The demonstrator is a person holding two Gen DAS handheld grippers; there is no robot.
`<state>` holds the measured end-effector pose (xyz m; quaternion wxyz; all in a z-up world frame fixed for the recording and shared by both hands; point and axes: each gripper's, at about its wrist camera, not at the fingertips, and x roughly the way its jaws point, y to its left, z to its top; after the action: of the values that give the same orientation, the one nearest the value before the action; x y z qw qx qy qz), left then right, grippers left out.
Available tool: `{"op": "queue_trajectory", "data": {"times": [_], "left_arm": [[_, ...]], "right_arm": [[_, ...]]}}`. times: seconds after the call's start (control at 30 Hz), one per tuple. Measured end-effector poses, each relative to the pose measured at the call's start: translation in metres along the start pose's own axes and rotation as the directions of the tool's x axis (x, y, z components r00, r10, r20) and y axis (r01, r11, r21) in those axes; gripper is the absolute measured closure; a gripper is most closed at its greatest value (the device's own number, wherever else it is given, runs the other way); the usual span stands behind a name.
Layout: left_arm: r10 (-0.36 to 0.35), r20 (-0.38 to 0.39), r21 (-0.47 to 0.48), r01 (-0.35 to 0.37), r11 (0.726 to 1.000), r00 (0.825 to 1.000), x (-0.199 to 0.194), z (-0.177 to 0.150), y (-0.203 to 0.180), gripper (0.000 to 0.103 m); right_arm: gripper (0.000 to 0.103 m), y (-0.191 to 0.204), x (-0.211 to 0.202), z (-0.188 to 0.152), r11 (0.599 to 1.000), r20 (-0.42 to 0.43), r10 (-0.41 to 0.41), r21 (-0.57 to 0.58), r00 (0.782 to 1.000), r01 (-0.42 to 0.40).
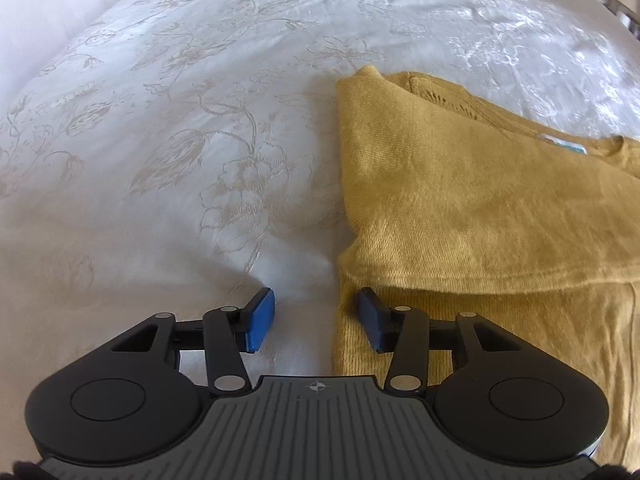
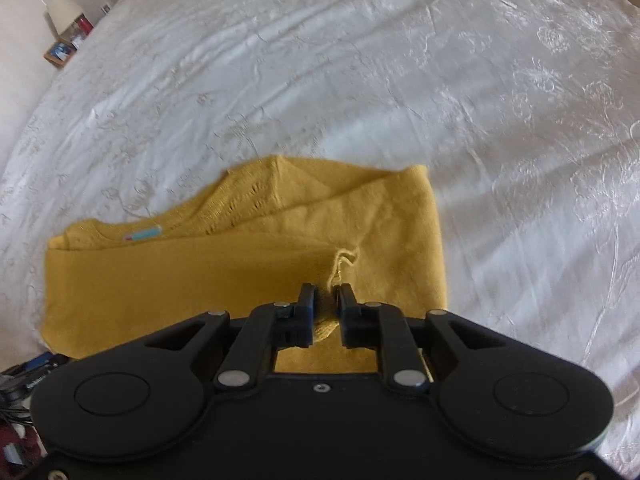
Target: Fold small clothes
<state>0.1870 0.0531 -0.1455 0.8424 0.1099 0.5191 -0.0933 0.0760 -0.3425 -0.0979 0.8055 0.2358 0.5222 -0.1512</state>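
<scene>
One mustard-yellow knitted top (image 2: 240, 264), partly folded, is laid flat on the white floral-embroidered bedspread (image 2: 360, 80) so a flap can be carried across it. A bunch of its fabric appears to be pinched in the nearly closed right gripper (image 2: 327, 300), though blur hampers certainty. The left gripper (image 1: 316, 320) is held spread and empty astride the top's edge, probably to steady it.

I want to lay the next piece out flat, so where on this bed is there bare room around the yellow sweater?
The white floral bedspread lies bare left of the mustard sweater, beyond its neckline and to its right in the right wrist view. Crowded: the near edge, where the left gripper and right gripper work.
</scene>
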Motion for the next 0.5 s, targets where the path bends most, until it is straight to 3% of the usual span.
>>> {"op": "queue_trajectory", "data": {"times": [0.03, 0.07, 0.1, 0.13, 0.17, 0.33, 0.5], "left_arm": [[-0.017, -0.006, 0.009, 0.017, 1.0, 1.0, -0.006, 0.001, 0.004, 0.058], [-0.038, -0.001, 0.012, 0.038, 0.999, 0.999, -0.012, 0.002, 0.007, 0.058], [-0.067, 0.019, 0.009, 0.067, 0.998, 0.998, -0.02, 0.004, 0.011, 0.058], [-0.094, 0.048, 0.003, 0.094, 0.996, 0.994, -0.029, 0.006, 0.014, 0.058], [-0.115, 0.078, -0.003, 0.116, 0.993, 0.99, -0.036, 0.009, 0.017, 0.058], [-0.151, 0.148, -0.035, 0.157, 0.987, 0.977, -0.035, 0.041, 0.018, 0.054], [-0.182, 0.119, -0.009, 0.184, 0.983, 0.976, -0.002, 0.066, -0.002, 0.054]], "right_arm": [[0.076, -0.001, -0.001, -0.001, 1.0, 0.001, -0.012, -0.004, 1.0, 0.012], [0.058, -0.002, -0.004, -0.002, 1.0, 0.013, -0.022, -0.005, 1.0, 0.022], [0.048, -0.005, -0.007, -0.003, 1.0, 0.03, -0.026, -0.001, 0.999, 0.026], [0.028, -0.008, -0.01, -0.002, 1.0, 0.048, -0.027, 0.005, 0.998, 0.027], [0.023, -0.012, -0.011, 0.0, 1.0, 0.068, -0.022, 0.01, 0.997, 0.021], [0.024, -0.022, -0.001, 0.017, 1.0, 0.089, -0.022, 0.016, 0.996, 0.021], [0.025, -0.012, 0.016, 0.023, 1.0, 0.077, 0.002, -0.015, 0.997, -0.001]]}}
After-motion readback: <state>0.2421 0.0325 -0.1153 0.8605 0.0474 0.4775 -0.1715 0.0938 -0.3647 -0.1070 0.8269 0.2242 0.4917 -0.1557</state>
